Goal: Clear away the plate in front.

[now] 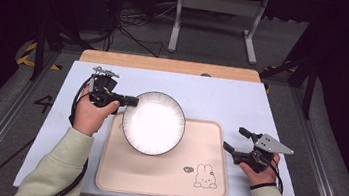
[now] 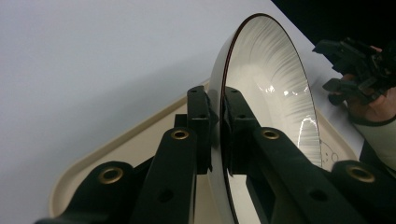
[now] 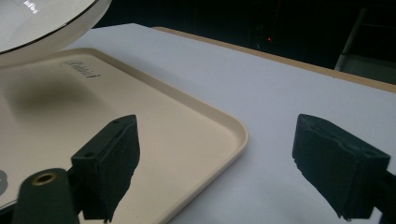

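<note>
The left gripper has its fingers clamped on the rim of a white ribbed bowl, held tilted over the upper left of the beige tray at frame centre. At the right, the right gripper rests beside the tray on the counter, fingers spread wide, gripping nothing

- We see a surface with a pale, white-blue top, and a strip of bare wood shows along its far edge.
- A beige tray with rounded corners lies flat on the surface, toward the near edge and about the middle.
- The tray carries a small rabbit drawing near its near-right corner.
- The surface stands on a grey floor.
</note>
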